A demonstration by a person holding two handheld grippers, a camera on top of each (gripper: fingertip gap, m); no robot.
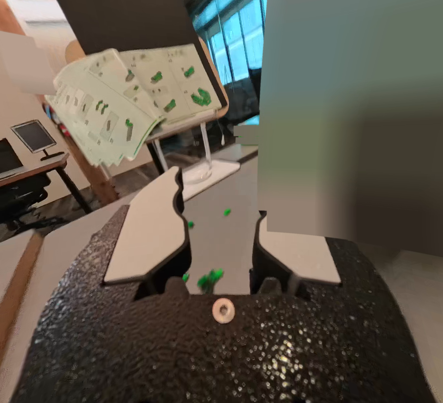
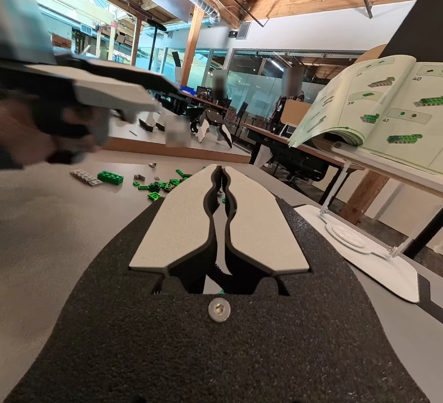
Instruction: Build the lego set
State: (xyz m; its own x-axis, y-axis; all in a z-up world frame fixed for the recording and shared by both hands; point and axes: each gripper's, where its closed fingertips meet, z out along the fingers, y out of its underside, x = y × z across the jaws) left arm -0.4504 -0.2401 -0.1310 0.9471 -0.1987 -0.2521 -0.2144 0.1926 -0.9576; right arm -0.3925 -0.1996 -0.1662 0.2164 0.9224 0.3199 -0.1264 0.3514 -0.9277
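My left gripper [image 1: 220,199] is open and empty, held above the grey table [image 1: 215,247]. Blurred small green Lego pieces [image 1: 209,280] lie on the table between its fingers. A mosaic patch hides its right fingertip. My right gripper [image 2: 221,168] is shut, low over the table, with nothing visible between its tips. Past it lie a heap of small green pieces [image 2: 165,185], a green 2x4 brick [image 2: 110,177] and a grey plate [image 2: 86,178]. The left gripper [image 2: 115,89] shows blurred at the upper left of the right wrist view, held by a hand [image 2: 21,132].
An open instruction booklet [image 2: 383,108] rests on a stand with a white base [image 2: 374,262] at the table's right; it also shows in the left wrist view [image 1: 143,94]. Another table behind holds other grippers [image 2: 213,127]. People stand far back. Desks and chairs lie beyond the table edge. The gap from one gripper's tips to the other's is roughly 9 cm. The green 2x4 brick [image 2: 110,177] is about 20 cm from both grippers' fingertips.
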